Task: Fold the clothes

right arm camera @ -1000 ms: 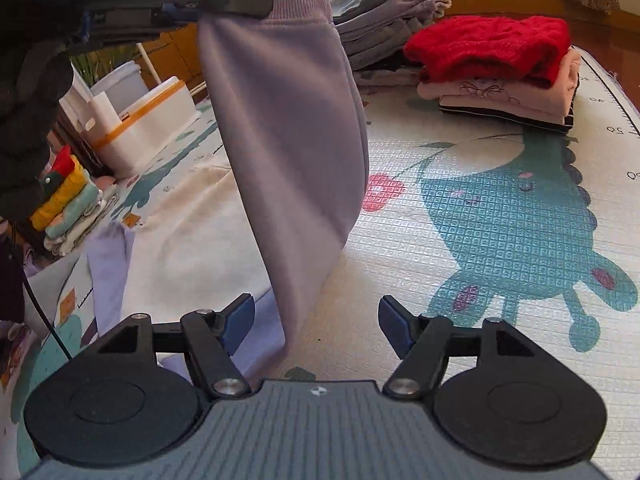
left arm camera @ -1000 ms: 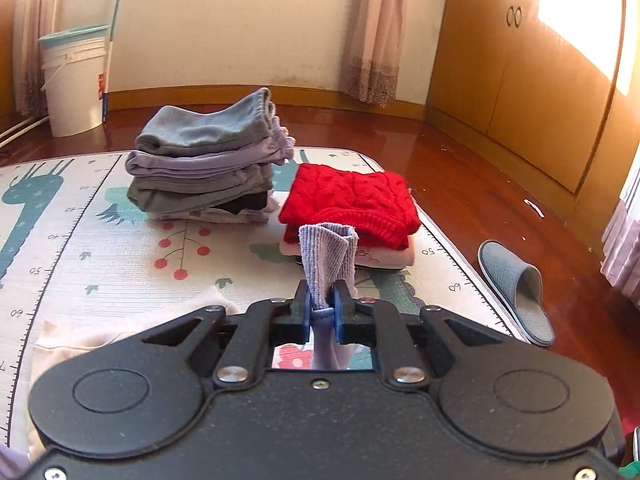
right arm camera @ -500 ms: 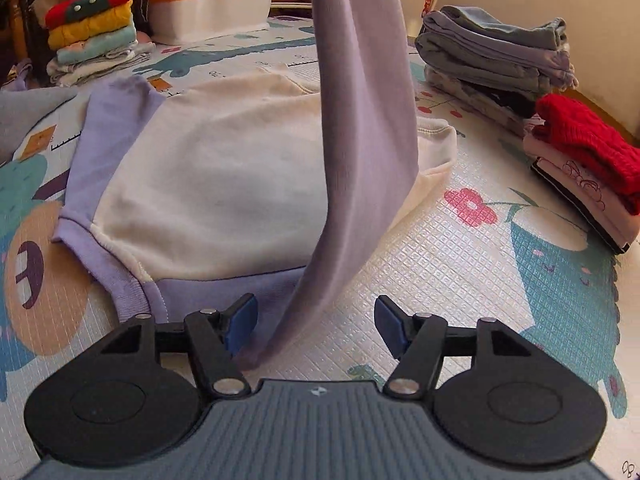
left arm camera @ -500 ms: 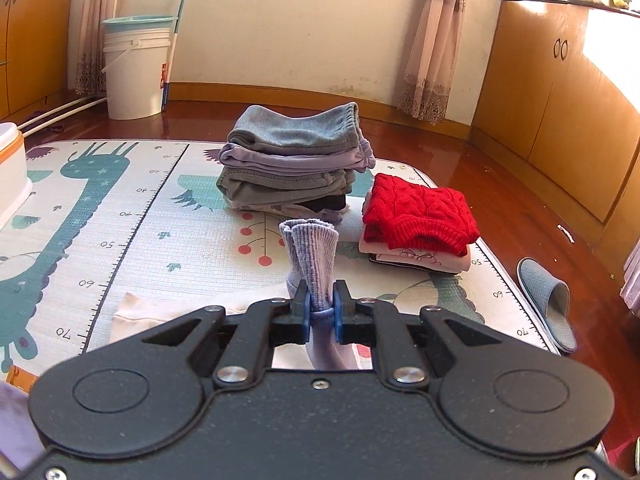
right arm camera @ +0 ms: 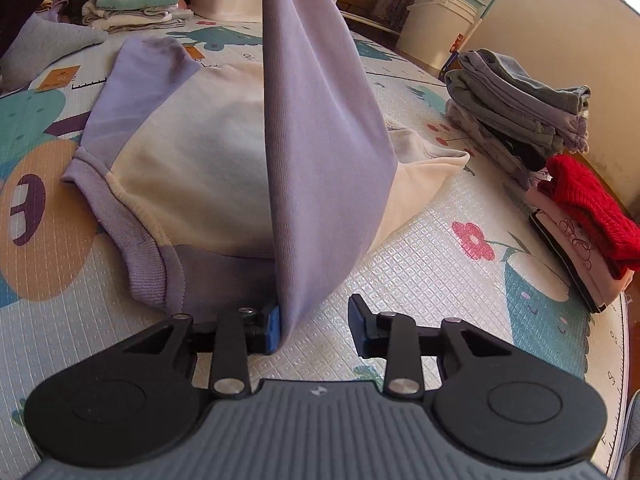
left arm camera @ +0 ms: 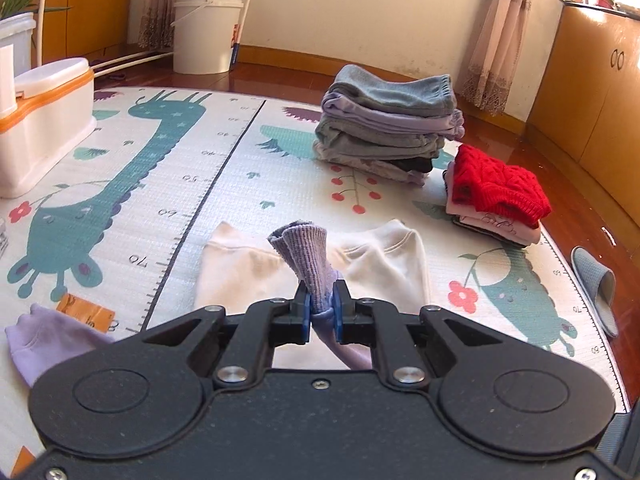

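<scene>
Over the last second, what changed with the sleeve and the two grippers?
The right gripper swung round toward the sweatshirt's hem and its jaws are closing on the lifted purple sleeve; one pad touches the cloth, the other is still apart. The left gripper carried the sleeve's cuff over the sweatshirt body. Unchanged: the left gripper stays clamped on the cuff, and the folded stacks sit untouched on the mat.

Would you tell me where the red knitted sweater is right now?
The red knitted sweater tops a small folded pile at the right edge of the play mat in both wrist views, right of the taller grey and lilac stack.
</scene>
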